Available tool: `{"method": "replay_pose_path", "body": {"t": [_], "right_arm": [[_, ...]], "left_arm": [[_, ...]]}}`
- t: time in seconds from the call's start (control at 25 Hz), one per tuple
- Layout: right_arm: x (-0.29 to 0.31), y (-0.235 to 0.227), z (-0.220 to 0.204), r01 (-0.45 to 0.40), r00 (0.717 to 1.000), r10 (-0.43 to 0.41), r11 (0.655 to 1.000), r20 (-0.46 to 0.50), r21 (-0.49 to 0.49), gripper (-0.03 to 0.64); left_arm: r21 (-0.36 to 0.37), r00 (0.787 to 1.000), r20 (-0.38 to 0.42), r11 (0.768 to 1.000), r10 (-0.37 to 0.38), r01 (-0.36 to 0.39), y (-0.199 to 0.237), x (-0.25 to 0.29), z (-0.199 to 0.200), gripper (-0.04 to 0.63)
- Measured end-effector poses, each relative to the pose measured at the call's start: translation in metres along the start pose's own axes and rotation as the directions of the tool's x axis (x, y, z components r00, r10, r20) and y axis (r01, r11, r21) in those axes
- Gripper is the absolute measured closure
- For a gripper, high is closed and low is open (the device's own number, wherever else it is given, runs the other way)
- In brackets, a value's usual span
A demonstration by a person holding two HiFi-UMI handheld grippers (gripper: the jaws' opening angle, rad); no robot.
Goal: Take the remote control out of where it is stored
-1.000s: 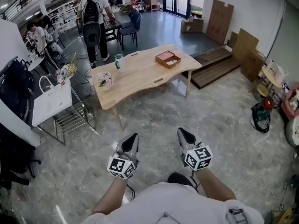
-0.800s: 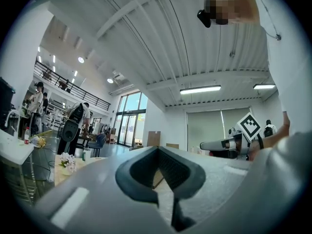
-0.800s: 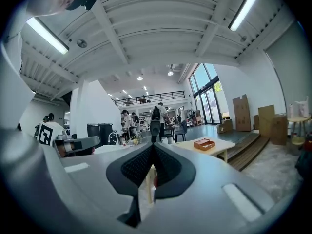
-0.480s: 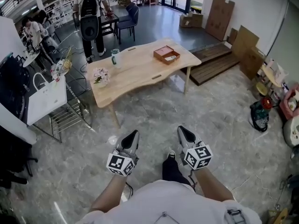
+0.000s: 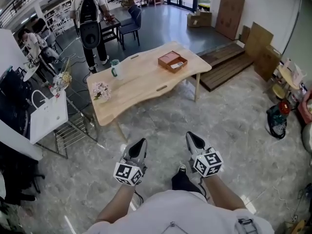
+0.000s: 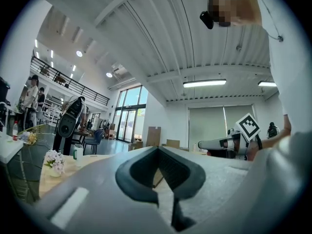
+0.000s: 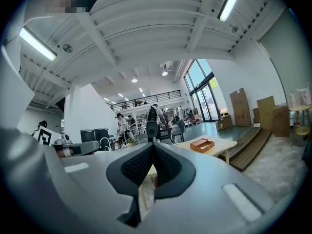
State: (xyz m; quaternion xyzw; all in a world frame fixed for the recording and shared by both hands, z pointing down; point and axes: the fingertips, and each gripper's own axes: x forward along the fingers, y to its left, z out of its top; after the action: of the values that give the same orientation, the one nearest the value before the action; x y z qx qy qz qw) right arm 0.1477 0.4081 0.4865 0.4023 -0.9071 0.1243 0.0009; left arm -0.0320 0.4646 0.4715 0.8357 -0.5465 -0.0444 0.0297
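An open orange-brown box point(image 5: 172, 61) lies near the far end of a pale wooden table point(image 5: 141, 82), well ahead of me across the floor. Something small and pale lies in it, too small to name; no remote control is plain to see. The same box point(image 7: 202, 144) shows in the right gripper view. My left gripper point(image 5: 141, 143) and right gripper point(image 5: 191, 136) are held side by side at waist height, far short of the table. Both are shut and hold nothing. In their own views the left gripper point(image 6: 158, 147) and right gripper point(image 7: 152, 145) point level across the room.
On the table stand a flower bunch point(image 5: 101, 90) and a green cup point(image 5: 115, 68). A white bag point(image 5: 48, 116) sits on a wire rack at the table's left. A low wooden platform point(image 5: 229, 69) and cardboard sheets point(image 5: 231, 13) are at right. A person with a backpack point(image 5: 90, 23) stands beyond.
The table has drawn a little nearer and shifted left in the head view. A foot now shows between the grippers. Both grippers keep their pose and stay shut.
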Motion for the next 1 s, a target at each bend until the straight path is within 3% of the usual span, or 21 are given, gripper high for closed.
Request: {"method": "replay_pose_path", "body": {"t": [0.6, 1.0], "right_arm": [[0.120, -0.143, 0.059, -0.062, 0.998, 0.062, 0.998, -0.005, 0.013, 0.589], [0.173, -0.205, 0.076, -0.096, 0.995, 0.096, 0.995, -0.012, 0.013, 0.589]], "left_arm": [[0.023, 0.999, -0.001, 0.999, 0.045, -0.045, 0.038, 0.186, 0.015, 0.595], [-0.008, 0.997, 0.022, 0.997, 0.070, -0.070, 0.048, 0.264, 0.015, 0.594]]}}
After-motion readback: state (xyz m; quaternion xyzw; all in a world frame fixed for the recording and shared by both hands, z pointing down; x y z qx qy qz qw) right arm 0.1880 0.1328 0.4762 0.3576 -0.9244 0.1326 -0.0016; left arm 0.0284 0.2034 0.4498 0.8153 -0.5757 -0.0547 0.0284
